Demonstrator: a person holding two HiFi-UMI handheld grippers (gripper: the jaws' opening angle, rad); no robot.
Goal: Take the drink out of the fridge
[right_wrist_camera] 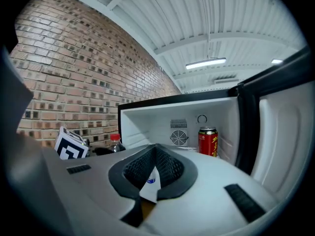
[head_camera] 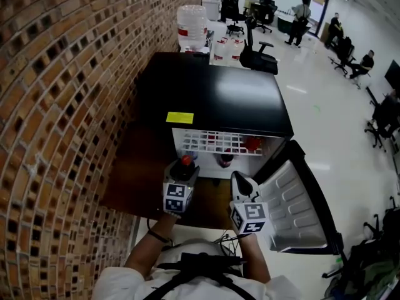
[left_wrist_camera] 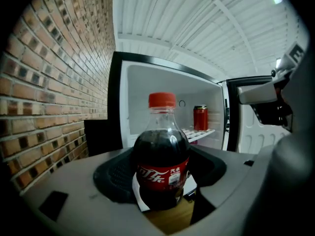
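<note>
A black mini fridge (head_camera: 212, 92) stands with its door (head_camera: 294, 205) swung open to the right. My left gripper (head_camera: 185, 169) is shut on a cola bottle (head_camera: 185, 160) with a red cap, held upright just in front of the fridge opening. In the left gripper view the bottle (left_wrist_camera: 162, 151) fills the gap between the jaws of that gripper (left_wrist_camera: 162, 181). A red can (head_camera: 252, 144) (left_wrist_camera: 200, 118) (right_wrist_camera: 207, 141) stands on the wire shelf (head_camera: 209, 144). My right gripper (head_camera: 238, 180) (right_wrist_camera: 155, 156) hovers beside the left one, shut and empty.
A brick wall (head_camera: 56, 136) runs close along the left. Another dark bottle (head_camera: 225, 160) sits low inside the fridge. Behind the fridge are a water jug (head_camera: 191, 24) and an office chair (head_camera: 259, 55). Several people are far back in the room.
</note>
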